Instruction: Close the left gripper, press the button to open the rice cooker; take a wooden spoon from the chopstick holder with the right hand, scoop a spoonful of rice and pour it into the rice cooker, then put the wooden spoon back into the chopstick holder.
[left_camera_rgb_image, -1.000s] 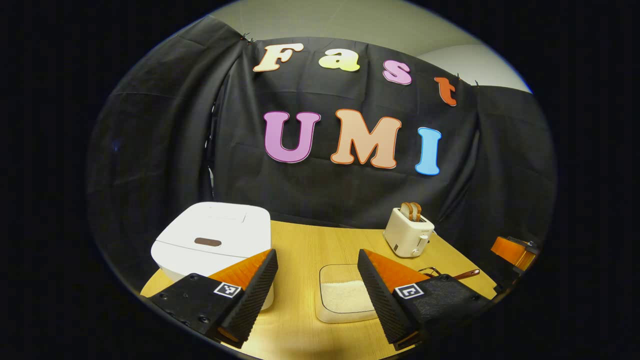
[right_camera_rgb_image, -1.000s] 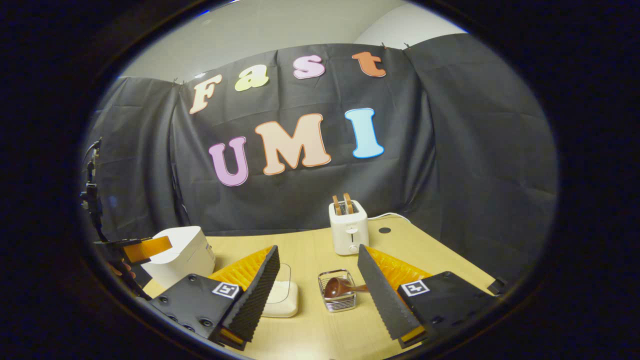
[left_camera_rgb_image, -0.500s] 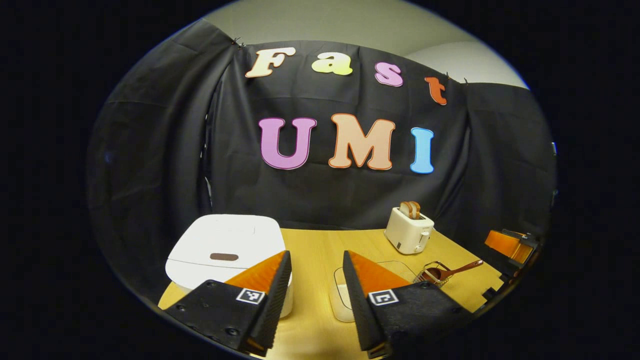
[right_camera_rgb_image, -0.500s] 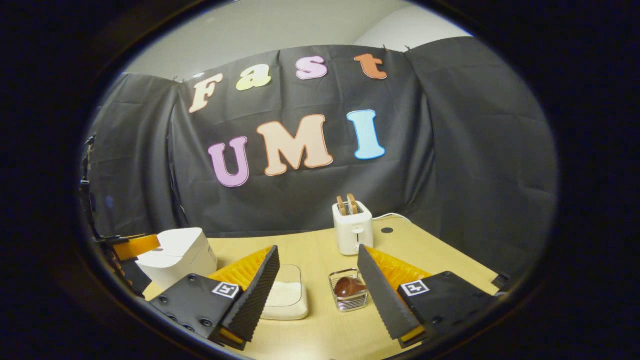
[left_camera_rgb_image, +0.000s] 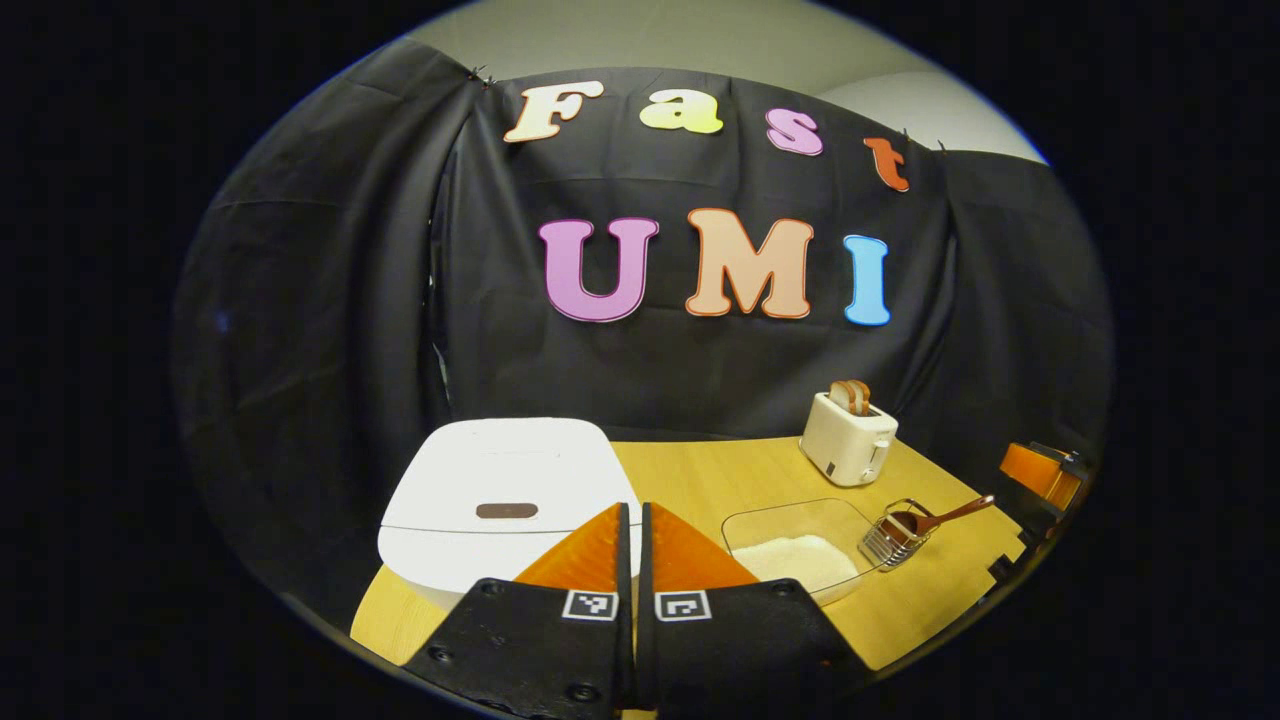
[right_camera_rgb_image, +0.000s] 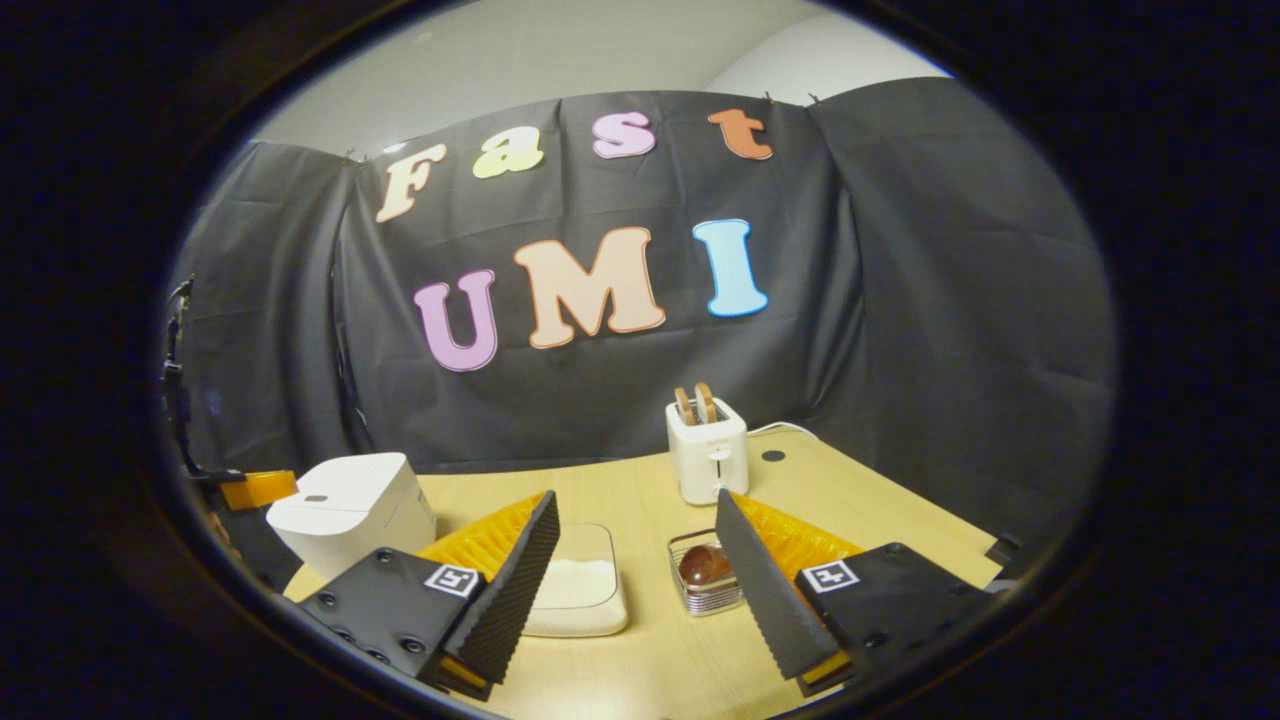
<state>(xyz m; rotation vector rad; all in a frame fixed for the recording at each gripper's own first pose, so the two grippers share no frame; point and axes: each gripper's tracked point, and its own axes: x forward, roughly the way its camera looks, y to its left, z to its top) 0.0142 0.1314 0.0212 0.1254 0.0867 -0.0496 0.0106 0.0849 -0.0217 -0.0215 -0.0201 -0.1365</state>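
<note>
Left gripper (left_camera_rgb_image: 632, 520), fingers pressed together, points at the cooker (left_camera_rgb_image: 510, 490) button (left_camera_rgb_image: 506, 511); right gripper (right_camera_rgb_image: 637, 560), spread, faces the spoon (right_camera_rgb_image: 704, 564).

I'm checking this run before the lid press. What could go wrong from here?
The shut left gripper sits right of the rice cooker button, so a straight push may miss it. The wooden spoon leans out of the small chopstick holder; a pull by the open right gripper might tip it toward the rice dish.
</note>
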